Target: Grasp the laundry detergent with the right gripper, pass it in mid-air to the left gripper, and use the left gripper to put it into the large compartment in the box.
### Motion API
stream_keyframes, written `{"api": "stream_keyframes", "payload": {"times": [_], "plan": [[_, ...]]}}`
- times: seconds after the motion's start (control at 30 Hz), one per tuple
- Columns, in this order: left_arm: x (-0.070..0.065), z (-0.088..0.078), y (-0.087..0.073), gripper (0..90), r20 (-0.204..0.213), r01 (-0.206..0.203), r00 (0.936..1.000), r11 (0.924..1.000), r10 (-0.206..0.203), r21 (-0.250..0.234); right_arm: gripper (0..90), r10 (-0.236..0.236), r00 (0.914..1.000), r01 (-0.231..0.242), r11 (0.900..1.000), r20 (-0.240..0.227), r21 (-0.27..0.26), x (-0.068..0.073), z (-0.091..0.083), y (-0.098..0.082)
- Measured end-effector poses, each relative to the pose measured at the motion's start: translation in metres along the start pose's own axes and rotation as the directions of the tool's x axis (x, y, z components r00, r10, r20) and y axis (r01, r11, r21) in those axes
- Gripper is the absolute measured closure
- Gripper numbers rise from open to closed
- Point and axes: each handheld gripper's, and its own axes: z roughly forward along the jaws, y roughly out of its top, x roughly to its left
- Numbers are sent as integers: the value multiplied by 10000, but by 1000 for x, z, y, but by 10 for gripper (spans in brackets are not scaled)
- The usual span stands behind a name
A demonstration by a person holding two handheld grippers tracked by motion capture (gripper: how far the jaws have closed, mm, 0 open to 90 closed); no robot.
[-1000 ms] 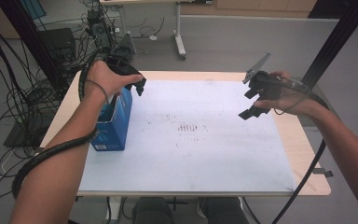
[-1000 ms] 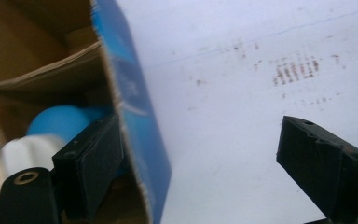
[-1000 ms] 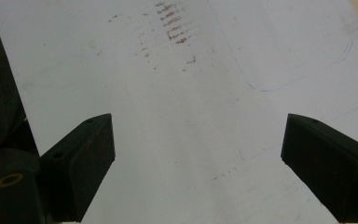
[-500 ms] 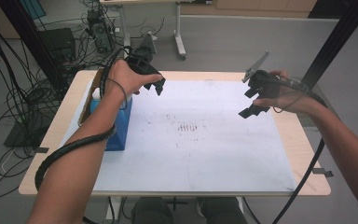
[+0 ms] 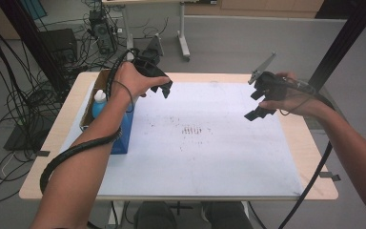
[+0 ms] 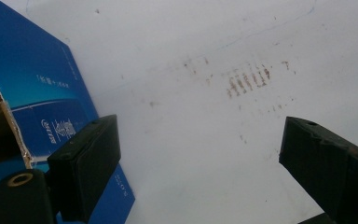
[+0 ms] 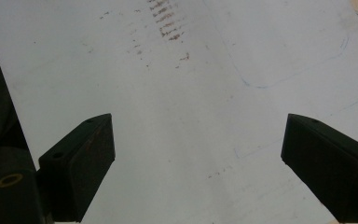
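Note:
My left gripper point(image 5: 162, 90) hovers open over the far left of the white sheet point(image 5: 209, 162), just right of an open blue carton point(image 5: 124, 136). In the left gripper view its jaws point(image 6: 200, 135) stand wide apart with nothing between them, and the blue carton point(image 6: 42, 102) lies at the left. A bottle with a white cap point(image 5: 99, 101) stands inside the carton. My right gripper point(image 5: 256, 104) is held above the sheet's far right, also open. In the right gripper view, bare white sheet point(image 7: 214, 84) lies between its jaws point(image 7: 198, 135).
The wooden table point(image 5: 310, 162) carries the sheet, which has brown smudge marks point(image 5: 190, 130) near its middle. Cables and equipment crowd the floor at the left point(image 5: 19, 95). A desk leg point(image 5: 183, 38) stands beyond the table.
My left hand has moved right and a little away from above the carton to the sheet's far left edge, which uncovers the bottle. The right hand has stayed put.

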Motion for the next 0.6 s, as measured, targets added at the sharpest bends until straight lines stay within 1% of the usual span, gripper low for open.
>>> {"api": "stream_keyframes", "payload": {"times": [0.33, 0.6], "plan": [[-4, -2, 3, 129, 28, -90, 10000, 9999, 91, -60, 96, 40, 10000, -40, 10000, 30, -39, -1, -2, -3], [-4, -1, 2, 128, 98, -109, 9999, 9998, 111, -157, 95, 43, 9999, -42, 10000, 93, -22, -1, -3, -5]]}}
